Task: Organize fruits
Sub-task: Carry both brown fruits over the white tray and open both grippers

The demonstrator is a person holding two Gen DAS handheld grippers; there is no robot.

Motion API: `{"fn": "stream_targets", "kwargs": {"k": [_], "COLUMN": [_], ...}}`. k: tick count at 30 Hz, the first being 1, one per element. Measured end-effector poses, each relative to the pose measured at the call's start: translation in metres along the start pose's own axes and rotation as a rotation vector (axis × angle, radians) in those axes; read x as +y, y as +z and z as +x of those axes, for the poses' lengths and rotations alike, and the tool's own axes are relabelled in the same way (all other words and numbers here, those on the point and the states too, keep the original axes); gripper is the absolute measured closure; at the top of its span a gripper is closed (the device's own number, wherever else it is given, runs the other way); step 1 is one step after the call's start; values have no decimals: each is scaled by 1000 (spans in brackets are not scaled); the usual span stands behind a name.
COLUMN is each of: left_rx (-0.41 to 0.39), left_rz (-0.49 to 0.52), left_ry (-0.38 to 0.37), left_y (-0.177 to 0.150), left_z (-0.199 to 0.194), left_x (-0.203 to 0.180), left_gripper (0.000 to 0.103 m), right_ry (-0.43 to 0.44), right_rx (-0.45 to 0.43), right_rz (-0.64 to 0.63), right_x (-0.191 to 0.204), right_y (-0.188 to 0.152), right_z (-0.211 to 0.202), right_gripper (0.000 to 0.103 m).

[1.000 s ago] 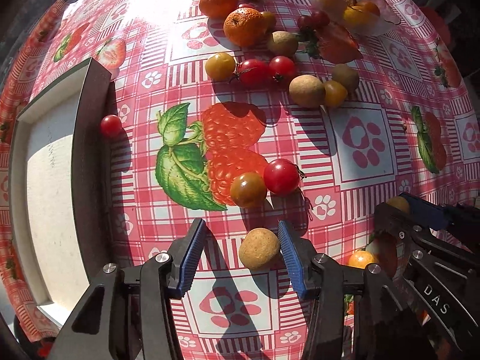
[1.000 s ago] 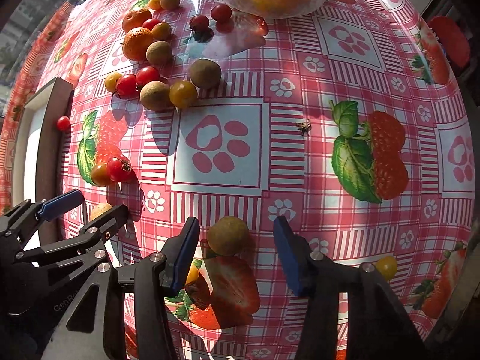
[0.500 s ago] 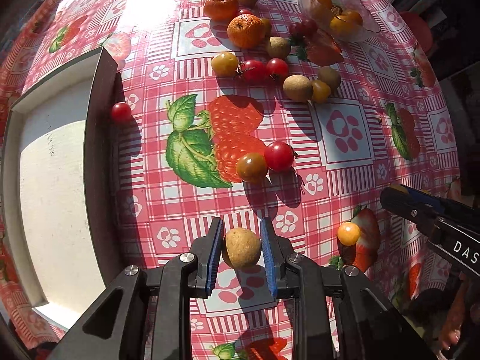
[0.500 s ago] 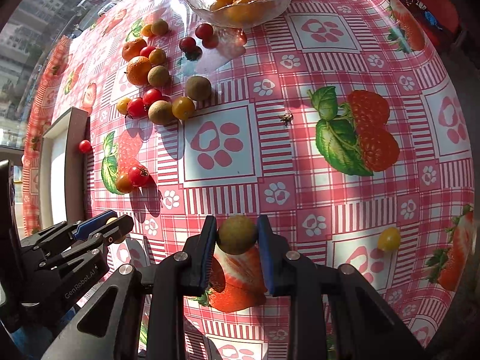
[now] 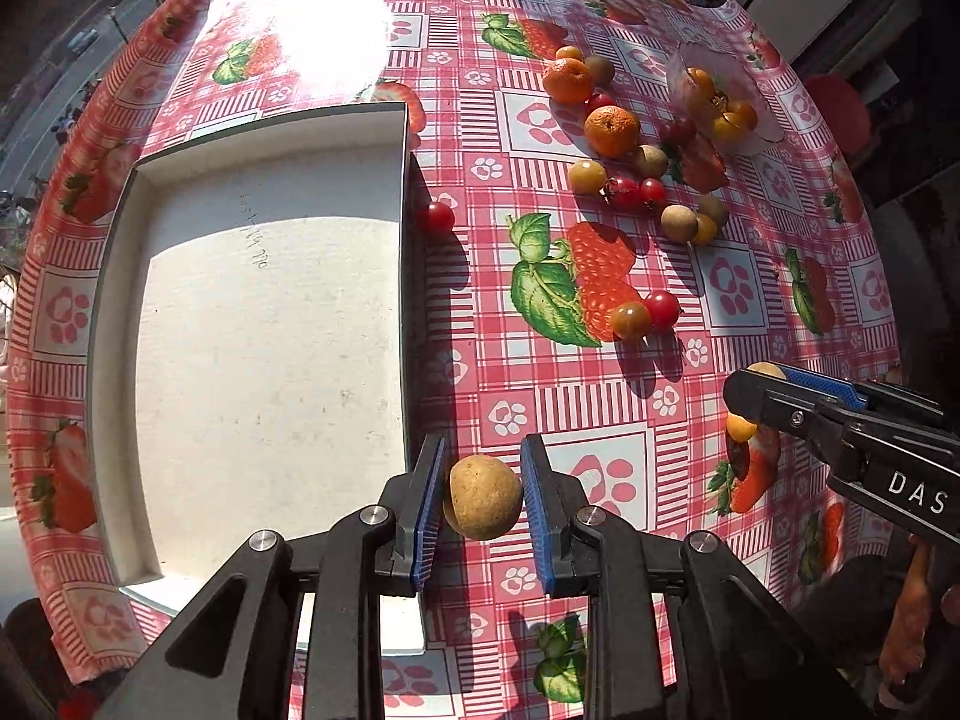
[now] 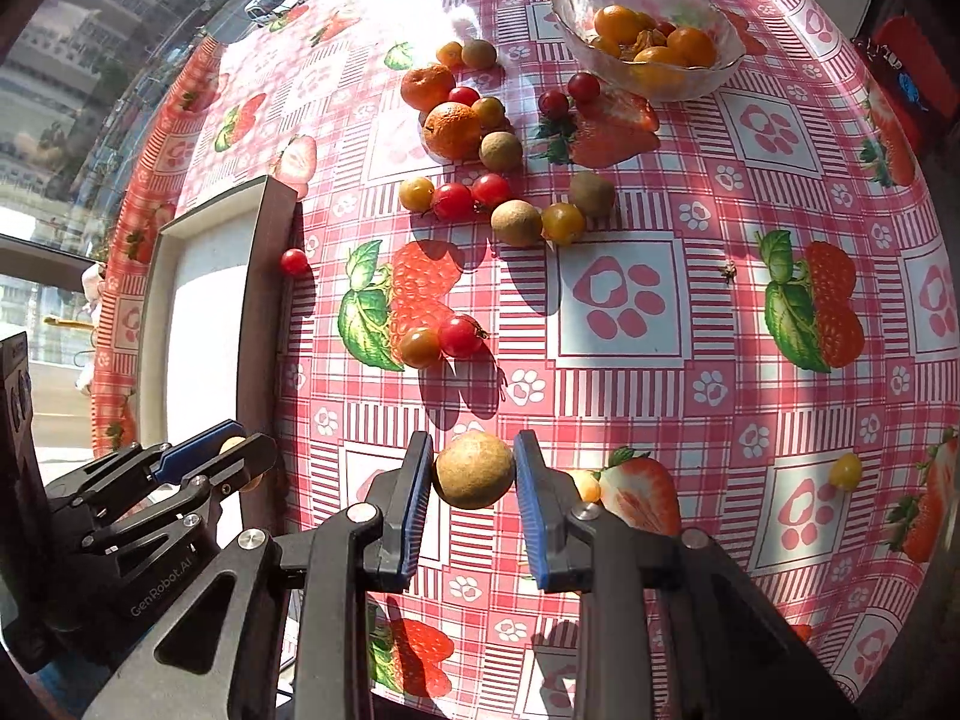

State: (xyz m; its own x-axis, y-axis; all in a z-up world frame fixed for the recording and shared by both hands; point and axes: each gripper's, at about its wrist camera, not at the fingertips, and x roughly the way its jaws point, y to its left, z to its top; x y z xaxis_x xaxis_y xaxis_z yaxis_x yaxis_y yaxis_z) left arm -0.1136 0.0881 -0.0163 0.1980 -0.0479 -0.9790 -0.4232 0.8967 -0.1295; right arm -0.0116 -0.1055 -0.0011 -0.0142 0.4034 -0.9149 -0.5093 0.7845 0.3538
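My left gripper [image 5: 483, 501] is shut on a tan longan [image 5: 485, 497] and holds it above the tablecloth, just right of the white tray [image 5: 264, 330]. My right gripper [image 6: 473, 477] is shut on a second brown longan [image 6: 474, 469], lifted over the cloth. Each gripper shows in the other's view, the right one [image 5: 780, 387] and the left one [image 6: 231, 450]. Loose fruit lies further out: mandarins [image 6: 451, 129], cherry tomatoes [image 6: 459, 335], longans [image 6: 516, 223] and yellow tomatoes [image 6: 563, 222].
A glass bowl [image 6: 651, 39] with orange and yellow fruit stands at the far side. One red tomato [image 5: 436, 217] lies against the tray's right wall. A yellow tomato [image 6: 845, 471] lies near the right edge. The table edge curves around the view.
Both grippers closed on their longans, lifted them off the cloth and pulled back. The left one has shifted left toward the tray.
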Motion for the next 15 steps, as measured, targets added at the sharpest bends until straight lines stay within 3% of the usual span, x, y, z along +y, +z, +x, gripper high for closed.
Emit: {"fn": "stream_targets", "kwargs": {"k": [15], "left_rx": [29], "left_rz": [-130], "left_ry": [137], "left_y": [-30], "left_z": [12], "left_x": [125], "left_gripper": [76], "right_ry": [85], "right_rx": [84], "right_rz": [-212], "right_x": [155], "right_y": [3], "right_z": [57], "right_gripper": [73]}}
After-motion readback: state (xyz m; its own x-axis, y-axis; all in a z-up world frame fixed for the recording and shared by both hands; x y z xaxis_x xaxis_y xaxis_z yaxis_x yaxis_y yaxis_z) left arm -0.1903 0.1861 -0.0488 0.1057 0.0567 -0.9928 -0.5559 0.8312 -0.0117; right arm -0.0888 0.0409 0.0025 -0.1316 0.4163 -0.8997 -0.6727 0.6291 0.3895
